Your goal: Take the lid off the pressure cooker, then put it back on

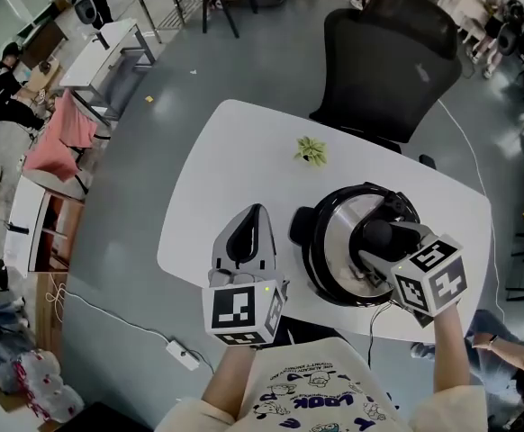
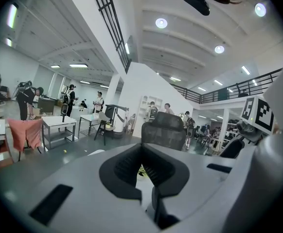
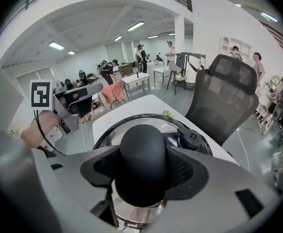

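Note:
The pressure cooker (image 1: 309, 257) stands on the right half of the white table (image 1: 235, 151), and its steel lid (image 1: 338, 232) lies over it. My right gripper (image 1: 381, 241) comes down from the near side, its jaws closed on either side of the lid's black knob (image 3: 142, 154). In the right gripper view the pads (image 3: 107, 166) press that knob, and a black valve (image 3: 190, 139) sits behind it. I cannot tell whether the lid rests seated or is slightly lifted. My left gripper (image 1: 253, 216) is shut and holds nothing; it hovers over the table left of the cooker and points nearly level.
A small green plant (image 1: 311, 150) lies on the table beyond the cooker. A black mesh office chair (image 1: 383, 61) stands at the far edge. A cable runs to a power strip (image 1: 182, 355) on the floor at the near left. Other desks and people are far off.

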Demonstrator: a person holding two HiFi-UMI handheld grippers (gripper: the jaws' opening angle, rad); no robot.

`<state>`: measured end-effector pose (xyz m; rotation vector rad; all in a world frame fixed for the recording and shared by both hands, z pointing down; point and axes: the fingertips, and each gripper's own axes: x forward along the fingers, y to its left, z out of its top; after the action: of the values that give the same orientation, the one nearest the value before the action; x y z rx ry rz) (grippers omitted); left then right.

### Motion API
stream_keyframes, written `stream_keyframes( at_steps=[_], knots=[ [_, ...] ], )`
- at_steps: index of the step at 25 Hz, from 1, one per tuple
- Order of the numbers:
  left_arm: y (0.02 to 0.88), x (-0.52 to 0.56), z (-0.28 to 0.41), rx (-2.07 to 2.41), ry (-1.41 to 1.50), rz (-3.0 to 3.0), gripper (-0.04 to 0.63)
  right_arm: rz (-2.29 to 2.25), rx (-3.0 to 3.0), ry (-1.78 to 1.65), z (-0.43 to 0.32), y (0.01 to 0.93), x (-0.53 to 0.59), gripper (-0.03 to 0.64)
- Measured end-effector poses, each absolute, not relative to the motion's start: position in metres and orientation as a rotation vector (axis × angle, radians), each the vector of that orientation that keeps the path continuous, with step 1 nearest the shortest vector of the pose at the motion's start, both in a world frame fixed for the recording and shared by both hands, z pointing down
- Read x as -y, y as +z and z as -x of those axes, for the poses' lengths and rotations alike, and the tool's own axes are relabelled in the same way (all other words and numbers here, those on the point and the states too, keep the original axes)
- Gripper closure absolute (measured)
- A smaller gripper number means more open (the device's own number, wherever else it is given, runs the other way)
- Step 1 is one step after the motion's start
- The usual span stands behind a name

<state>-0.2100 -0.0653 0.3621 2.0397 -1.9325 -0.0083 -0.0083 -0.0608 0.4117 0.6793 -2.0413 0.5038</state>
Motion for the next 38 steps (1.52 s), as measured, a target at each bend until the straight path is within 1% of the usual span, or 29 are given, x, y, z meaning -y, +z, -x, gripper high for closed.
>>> stream_keyframes(
  at_steps=[29,38],
  knots=[
    [0.409,0.086,0.189,1.849,0.093,-2.008,0.581,-0.644,2.035,0.453,0.012,0.432,0.066,0.324],
    [0.445,0.090,0.170,1.711,0.103,-1.959,0.580,-0.651,2.045,0.447,0.010,0.433,0.066,0.322]
  ],
)
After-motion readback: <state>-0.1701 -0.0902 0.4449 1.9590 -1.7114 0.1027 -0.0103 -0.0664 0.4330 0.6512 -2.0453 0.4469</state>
